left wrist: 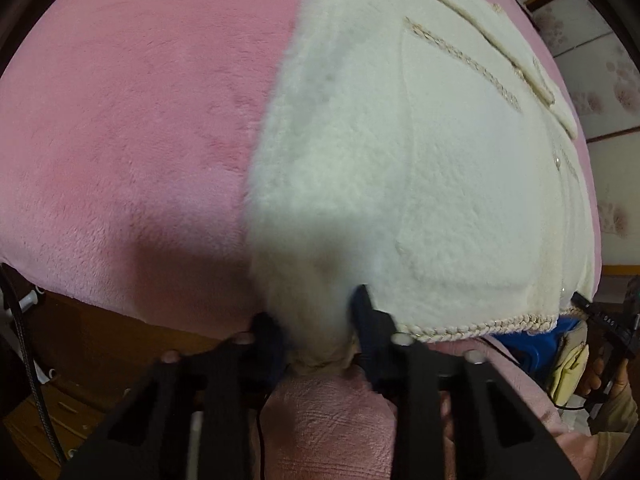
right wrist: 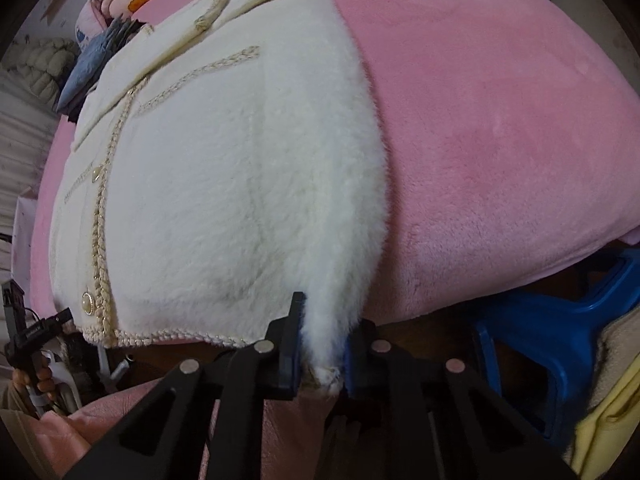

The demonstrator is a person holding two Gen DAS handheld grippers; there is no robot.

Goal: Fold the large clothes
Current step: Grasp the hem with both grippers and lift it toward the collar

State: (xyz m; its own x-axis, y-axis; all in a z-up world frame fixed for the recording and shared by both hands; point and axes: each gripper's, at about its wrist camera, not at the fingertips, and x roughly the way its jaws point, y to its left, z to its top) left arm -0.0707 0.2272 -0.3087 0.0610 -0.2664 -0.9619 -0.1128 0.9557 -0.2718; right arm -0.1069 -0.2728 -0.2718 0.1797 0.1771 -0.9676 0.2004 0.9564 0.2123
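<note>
Cream fleece jacket (left wrist: pixel 420 168) lies spread, front up, on a bed covered by a pink plush blanket (left wrist: pixel 128 128); braided trim runs along its hem and front opening, with pearl-like buttons (right wrist: pixel 87 303) near the hem. Left tool (left wrist: pixel 316 328) is clenched on the end of one sleeve (left wrist: pixel 304 280), cuff bunched between its two fingers at 6 o'clock in the left wrist view. Right tool (right wrist: pixel 322 344) is clenched on the other sleeve (right wrist: pixel 344 264), cuff pinched low at 6 o'clock in the right wrist view. Both sleeves lie along the jacket's outer sides and hang just past the near bed edge. Jacket hem sits right at that edge, slightly overhanging. Open pink blanket stretches from 9 to 12 o'clock in the left view and from 12 to 3 o'clock in the right view. At 10 to 11 o'clock in the right view, a pile of other clothes (right wrist: pixel 100 52) sits at the far side of the bed, just beside the collar. A blue plastic stool (right wrist: pixel 560 320) stands below the bed edge at 4 o'clock. No containers seen.
</note>
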